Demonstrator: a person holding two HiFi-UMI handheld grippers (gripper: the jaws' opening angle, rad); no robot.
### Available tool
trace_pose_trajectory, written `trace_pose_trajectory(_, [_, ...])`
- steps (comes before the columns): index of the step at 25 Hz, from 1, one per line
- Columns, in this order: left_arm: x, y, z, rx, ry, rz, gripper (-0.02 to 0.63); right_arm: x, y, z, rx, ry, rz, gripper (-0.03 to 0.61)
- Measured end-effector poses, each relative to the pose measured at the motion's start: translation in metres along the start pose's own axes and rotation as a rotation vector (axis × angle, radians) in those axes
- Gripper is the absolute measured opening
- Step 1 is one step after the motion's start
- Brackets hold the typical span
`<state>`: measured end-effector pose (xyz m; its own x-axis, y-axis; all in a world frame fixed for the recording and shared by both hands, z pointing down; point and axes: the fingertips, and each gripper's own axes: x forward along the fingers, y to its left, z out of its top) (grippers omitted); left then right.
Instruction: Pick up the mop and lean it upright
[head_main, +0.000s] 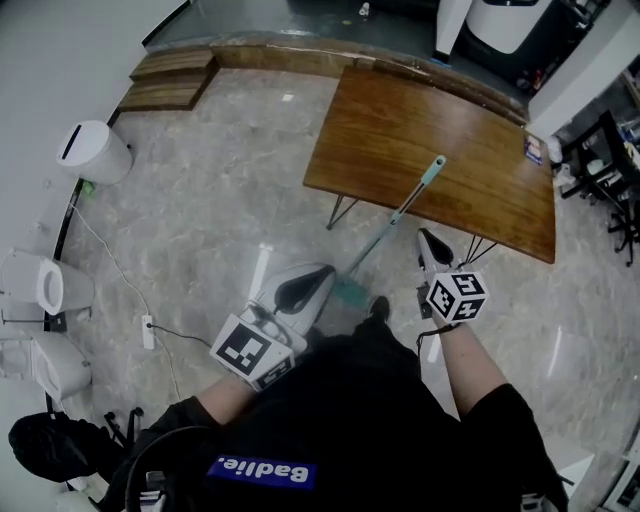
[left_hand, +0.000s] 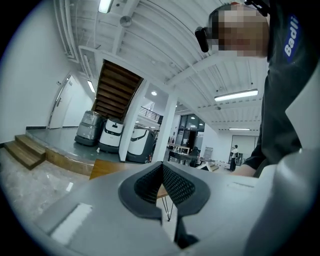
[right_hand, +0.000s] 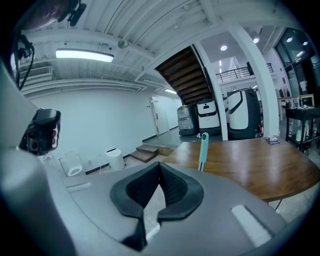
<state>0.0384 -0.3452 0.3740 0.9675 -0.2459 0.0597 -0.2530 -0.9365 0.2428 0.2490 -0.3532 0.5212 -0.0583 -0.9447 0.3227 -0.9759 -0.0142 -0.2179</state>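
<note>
Now both tools are off the mop. Our left gripper has its dark ribbed jaws pressed together at the tips with nothing between them, and the left gripper view shows only the room beyond them. Our right gripper is the same, with its jaws closed on each other and empty.

The long mop with a silver shaft and a teal grip and head stands between the two grippers and a little ahead of them. Its teal head sits on the grey marbled floor just to the right of the left gripper's jaws. Its shaft slants up and away from us to lean on the near edge of the brown wooden table with thin metal legs. From the right gripper, the teal grip rises just beyond the closed jaws and slightly to their right, upright in front of the tabletop. Neither gripper touches the mop.
</note>
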Motion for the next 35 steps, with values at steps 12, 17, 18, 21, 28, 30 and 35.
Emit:
trace_pose_trajectory(12, [0.001,-0.043,-0.023,-0.041,0.031,-0.106,0.017,-0.085,0.046,0.004,0.027,-0.051,0.012,0.005])
trace_pose_trajectory(17, [0.010,-0.074,-0.024,-0.003,0.042,-0.081,0.017,-0.119,0.050,-0.002,0.027,-0.080,0.054,0.005])
trace_pose_trajectory(18, [0.013,-0.081,-0.025,0.005,0.046,-0.071,0.017,-0.126,0.051,-0.002,0.010,-0.082,0.064,0.005])
trace_pose_trajectory(21, [0.021,-0.110,-0.035,0.014,0.060,-0.049,0.017,-0.153,0.055,-0.009,-0.026,-0.073,0.098,0.005])
trace_pose_trajectory(28, [0.044,-0.177,-0.058,0.021,0.109,-0.005,0.017,-0.223,0.047,-0.018,0.085,-0.067,0.211,0.005])
trace_pose_trajectory(30, [0.046,-0.190,-0.062,0.024,0.121,0.006,0.017,-0.237,0.045,-0.022,0.113,-0.065,0.229,0.005])
trace_pose_trajectory(35, [0.042,-0.216,-0.069,0.038,0.141,-0.020,0.017,-0.261,0.046,-0.038,0.155,0.001,0.216,0.005])
